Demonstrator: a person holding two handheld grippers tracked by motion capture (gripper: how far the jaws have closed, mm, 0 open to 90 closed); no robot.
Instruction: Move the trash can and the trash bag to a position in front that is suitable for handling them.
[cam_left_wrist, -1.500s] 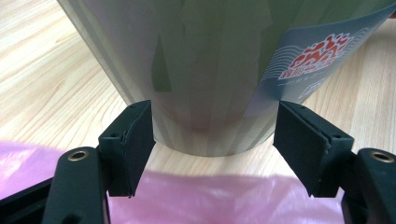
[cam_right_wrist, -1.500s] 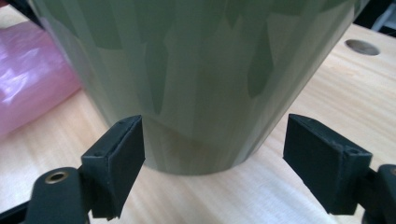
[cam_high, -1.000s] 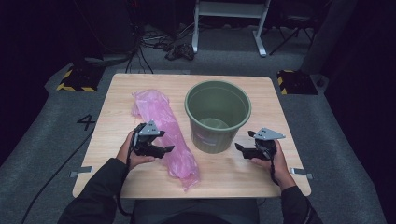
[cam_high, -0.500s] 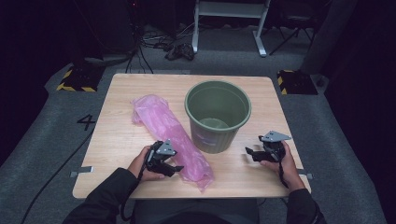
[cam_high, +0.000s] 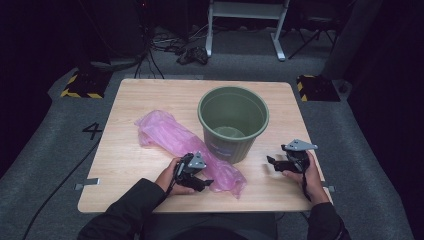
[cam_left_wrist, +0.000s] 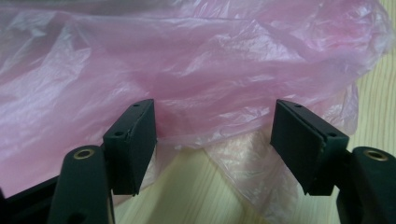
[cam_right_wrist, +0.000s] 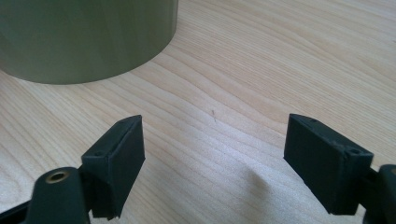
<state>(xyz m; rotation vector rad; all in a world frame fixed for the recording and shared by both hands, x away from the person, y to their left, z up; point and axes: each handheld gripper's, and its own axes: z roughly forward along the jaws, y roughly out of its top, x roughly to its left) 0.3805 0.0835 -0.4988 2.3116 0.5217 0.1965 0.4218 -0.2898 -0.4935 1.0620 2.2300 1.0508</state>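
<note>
A crumpled pink plastic bag (cam_high: 172, 136) lies slantwise on the wooden table (cam_high: 150, 95), left of an upright, empty green bucket (cam_high: 233, 122). My left gripper (cam_high: 204, 180) rests at the bag's near end, pointing right into it. In the left gripper view the jaws stand apart around the left gripper (cam_left_wrist: 215, 135), and the bag (cam_left_wrist: 187, 60) has its thin edge lying between the tips, not pinched. These jaws have just been opening a little. My right gripper (cam_high: 274, 164) sits right of the bucket, open. In its own view the right gripper (cam_right_wrist: 215, 154) is over bare wood, with the bucket (cam_right_wrist: 84, 37) ahead.
The table's near edge (cam_high: 200, 210) runs just behind both hands. Dark floor with cables, a yellow-black striped block (cam_high: 80, 85) and a white frame (cam_high: 245, 20) lies beyond the far edge. Bare wood stretches left of the bag and behind the bucket.
My left hand has slid down along the bag toward the near edge and to the right, reaching the bag's near end. The right hand shifted slightly toward the near edge, then stayed.
</note>
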